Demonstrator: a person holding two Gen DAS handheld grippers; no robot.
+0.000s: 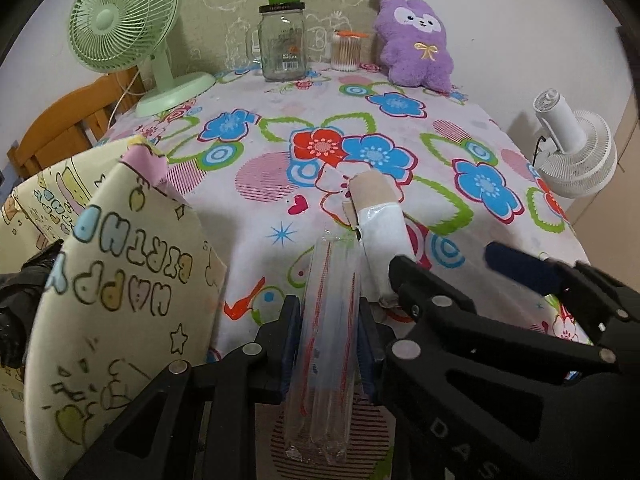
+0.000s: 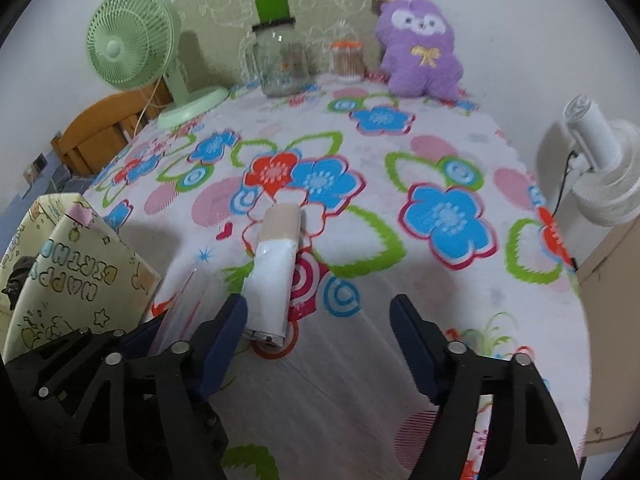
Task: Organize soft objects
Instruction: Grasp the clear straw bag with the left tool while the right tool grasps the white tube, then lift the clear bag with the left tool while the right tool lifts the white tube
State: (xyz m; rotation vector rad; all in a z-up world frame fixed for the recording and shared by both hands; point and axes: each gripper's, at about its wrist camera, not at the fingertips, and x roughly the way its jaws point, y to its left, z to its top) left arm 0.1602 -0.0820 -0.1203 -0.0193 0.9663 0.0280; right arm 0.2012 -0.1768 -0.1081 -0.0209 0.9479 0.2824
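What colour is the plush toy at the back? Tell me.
Purple plush toy, with a yellow bow; clearest in the left wrist view.

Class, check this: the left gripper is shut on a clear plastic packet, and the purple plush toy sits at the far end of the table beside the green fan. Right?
One error. In the left wrist view the purple plush toy sits beside the cotton swab container, not the green fan. The left gripper is indeed shut on the clear plastic packet.

Purple plush toy (image 1: pixel 414 46), mint-green fan (image 1: pixel 124 20), flower-patterned tablecloth (image 1: pixel 280 208).
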